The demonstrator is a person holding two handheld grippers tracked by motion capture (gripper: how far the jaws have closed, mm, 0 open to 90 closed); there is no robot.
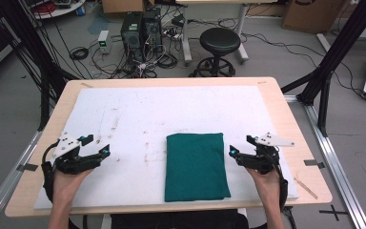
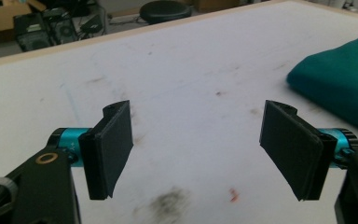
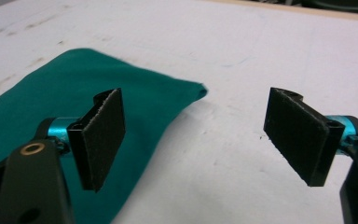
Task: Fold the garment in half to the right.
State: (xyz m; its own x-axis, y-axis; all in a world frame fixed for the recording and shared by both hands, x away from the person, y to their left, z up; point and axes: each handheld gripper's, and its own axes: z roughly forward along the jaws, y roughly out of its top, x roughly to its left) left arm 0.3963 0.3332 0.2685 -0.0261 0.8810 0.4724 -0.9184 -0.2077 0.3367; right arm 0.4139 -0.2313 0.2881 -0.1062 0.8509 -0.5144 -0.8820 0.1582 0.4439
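Jaws spread on both grippers, flat rectangular folded green cloth (image 1: pixel 196 166), scuffed white mat (image 1: pixel 124 119)

Table (image 1: pixel 286 114), white mat (image 1: pixel 138 109), green cloth (image 1: pixel 195 167).

— Where is the high view looking from?

— From above the near edge of the counter (image 1: pixel 276 95), facing forward and down, taking in the green cloth (image 1: pixel 195 166) and floor beyond.

— And the two gripper views?

— Riding low and close, each catching the green cloth: at right in the left view (image 2: pixel 342 79), at left in the right view (image 3: pixel 51 107).
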